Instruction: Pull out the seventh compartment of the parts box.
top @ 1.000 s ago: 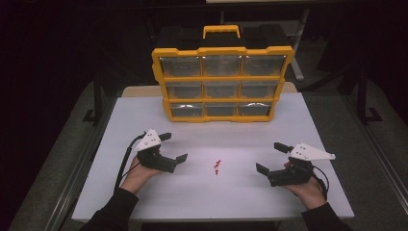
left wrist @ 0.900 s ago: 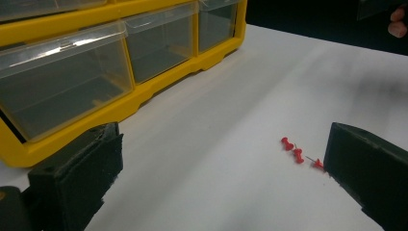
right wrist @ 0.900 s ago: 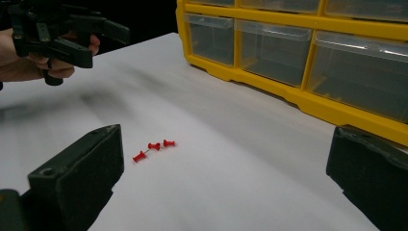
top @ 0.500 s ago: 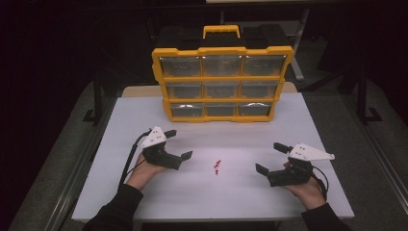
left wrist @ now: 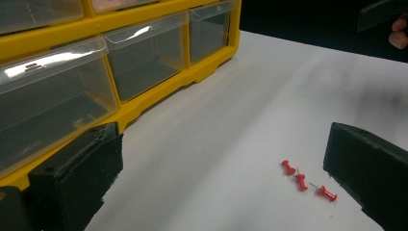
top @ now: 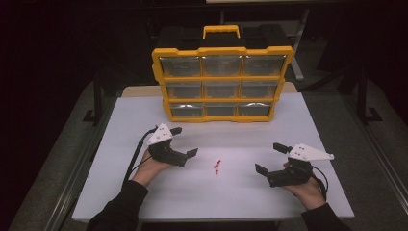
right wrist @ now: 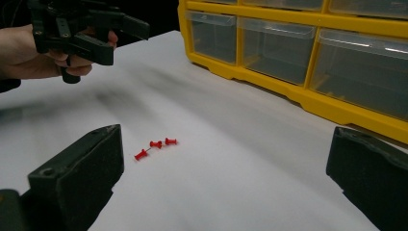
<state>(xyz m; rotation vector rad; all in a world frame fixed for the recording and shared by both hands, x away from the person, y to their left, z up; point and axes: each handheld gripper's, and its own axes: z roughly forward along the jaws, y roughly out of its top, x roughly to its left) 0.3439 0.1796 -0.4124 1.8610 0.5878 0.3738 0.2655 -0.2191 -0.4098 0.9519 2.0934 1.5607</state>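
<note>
The three tiny red plastic push pins (top: 217,166) look light, hard and sharp; grab one by its fat head. Both tools (top: 184,142) (top: 272,158) gape wide, holding nothing

On the white table (top: 144,120) lie three small red plastic push pins (top: 217,166). One yellow plastic organiser box (top: 222,50) stands behind them, and it has nine clear drawers (top: 220,65) in three rows. Two black hand-held grippers are there, one left gripper (top: 184,141) and one right gripper (top: 271,157).
</note>
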